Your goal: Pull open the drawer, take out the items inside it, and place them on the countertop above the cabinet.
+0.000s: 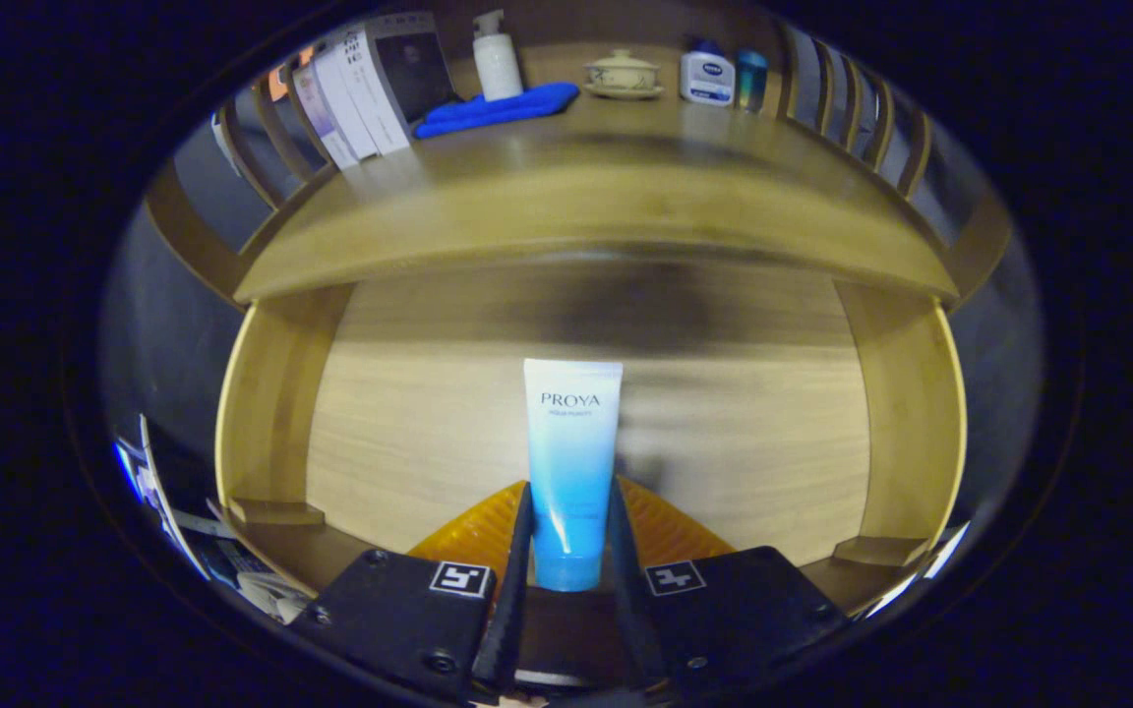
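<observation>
A white-to-blue squeeze tube (571, 462) stands cap end toward me between my two fingers. My gripper (569, 526) is shut on the tube, both fingers pressing its lower sides. Behind the tube lies the pale wooden floor of the open drawer (409, 423), with its side walls left and right. Above the drawer runs the wooden countertop (586, 187) of the cabinet. The tube appears lifted over the drawer floor, though I cannot tell how high.
On the countertop stand several leaning books (360, 88), a white pump bottle (497, 57), a blue cloth (498, 108), a lidded ceramic bowl (623, 74), a white-and-blue jar (706, 77) and a small blue bottle (750, 79). Wooden railings (862, 108) fence both sides.
</observation>
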`<state>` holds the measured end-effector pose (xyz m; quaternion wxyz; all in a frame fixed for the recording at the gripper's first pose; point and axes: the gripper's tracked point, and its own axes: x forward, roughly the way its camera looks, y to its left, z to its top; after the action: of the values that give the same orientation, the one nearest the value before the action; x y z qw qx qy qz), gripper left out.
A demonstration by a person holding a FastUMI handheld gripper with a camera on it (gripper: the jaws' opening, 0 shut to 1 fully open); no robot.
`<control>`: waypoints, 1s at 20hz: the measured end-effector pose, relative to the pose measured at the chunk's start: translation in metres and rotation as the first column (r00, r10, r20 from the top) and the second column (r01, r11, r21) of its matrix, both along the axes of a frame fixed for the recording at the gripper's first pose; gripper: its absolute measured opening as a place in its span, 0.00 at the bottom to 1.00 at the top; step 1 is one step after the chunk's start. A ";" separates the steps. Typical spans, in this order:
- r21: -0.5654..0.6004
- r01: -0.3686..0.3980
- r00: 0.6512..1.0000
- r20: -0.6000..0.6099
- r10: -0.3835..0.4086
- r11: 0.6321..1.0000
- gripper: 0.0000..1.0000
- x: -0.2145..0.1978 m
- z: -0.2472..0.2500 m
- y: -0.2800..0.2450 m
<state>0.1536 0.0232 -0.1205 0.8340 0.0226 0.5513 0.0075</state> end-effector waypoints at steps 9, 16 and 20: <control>-0.006 -0.014 0.994 0.109 0.014 1.000 0.43 0.022 0.073 -0.005; 0.014 0.009 0.991 0.133 -0.010 1.000 0.43 0.081 0.095 0.013; -0.003 0.031 0.988 0.149 -0.030 1.000 0.43 0.120 0.096 0.016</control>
<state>0.2737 0.0390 -0.0248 0.8729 0.0281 0.4871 -0.0052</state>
